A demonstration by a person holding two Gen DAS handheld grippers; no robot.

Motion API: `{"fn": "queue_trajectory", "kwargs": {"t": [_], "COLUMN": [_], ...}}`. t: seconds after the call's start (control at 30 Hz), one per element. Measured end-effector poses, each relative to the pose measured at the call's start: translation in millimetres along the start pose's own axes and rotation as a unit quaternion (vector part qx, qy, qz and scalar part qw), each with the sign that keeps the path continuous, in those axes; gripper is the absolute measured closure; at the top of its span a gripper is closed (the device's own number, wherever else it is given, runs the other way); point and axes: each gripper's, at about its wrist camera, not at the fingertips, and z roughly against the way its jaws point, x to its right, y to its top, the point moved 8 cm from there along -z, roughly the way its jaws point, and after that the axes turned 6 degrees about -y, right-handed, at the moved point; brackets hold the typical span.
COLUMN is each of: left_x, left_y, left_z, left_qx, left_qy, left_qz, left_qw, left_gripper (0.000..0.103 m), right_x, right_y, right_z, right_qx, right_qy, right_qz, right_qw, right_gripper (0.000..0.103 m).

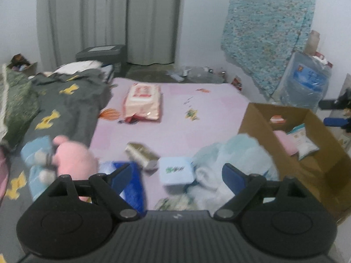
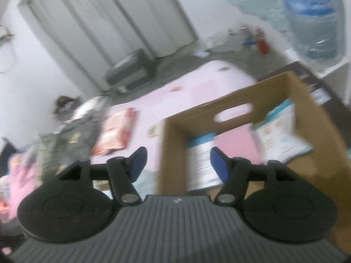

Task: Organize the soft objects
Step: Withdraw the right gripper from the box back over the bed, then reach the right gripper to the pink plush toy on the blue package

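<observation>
My left gripper (image 1: 177, 168) is open over the pink mat (image 1: 204, 114), with nothing between its fingers. Just beyond it lie a light blue tissue pack (image 1: 176, 171), a gold roll (image 1: 142, 153) and a pale blue and white cloth heap (image 1: 232, 162). A pink plush toy (image 1: 72, 155) sits to the left. An orange wipes pack (image 1: 142, 100) lies farther back. My right gripper (image 2: 178, 153) is open and empty, hovering at the near wall of the cardboard box (image 2: 197, 114). That box holds a pink item (image 2: 234, 140) and white-and-blue packets (image 2: 278, 131). The right wrist view is blurred.
A dark grey blanket with yellow prints (image 1: 65, 105) covers the left side. A large water bottle (image 1: 305, 83) and a hanging patterned cloth (image 1: 267, 26) stand behind the cardboard box (image 1: 258, 118). A grey bin (image 1: 103, 53) sits by the curtain.
</observation>
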Motion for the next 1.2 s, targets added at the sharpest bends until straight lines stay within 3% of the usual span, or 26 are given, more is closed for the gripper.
{"fn": "queue_trajectory", "kwargs": {"t": [0.2, 0.53, 0.7, 1.0, 1.2], "left_x": [-32, -70, -76, -84, -101], "left_y": [-25, -41, -47, -52, -47], "left_z": [18, 40, 34, 12, -1], "left_qx": [0.002, 0.044, 0.046, 0.017, 0.01], "left_qy": [0.052, 0.131, 0.125, 0.107, 0.103], "left_qz": [0.004, 0.005, 0.002, 0.001, 0.014], "left_qw": [0.9986, 0.9904, 0.991, 0.9941, 0.9945], "left_gripper": [0.013, 0.013, 0.013, 0.015, 0.023], "right_x": [-71, -197, -231, -262, -287], "right_y": [-38, -76, -93, -135, -149], "right_z": [2, -34, -71, -139, -172], "right_qx": [-0.021, -0.077, -0.117, -0.195, -0.233], "right_qy": [0.073, 0.162, 0.184, 0.194, 0.201], "right_qz": [0.01, 0.049, 0.035, 0.026, 0.028], "right_qw": [0.997, 0.983, 0.975, 0.961, 0.951], "right_gripper": [0.029, 0.027, 0.027, 0.027, 0.027]}}
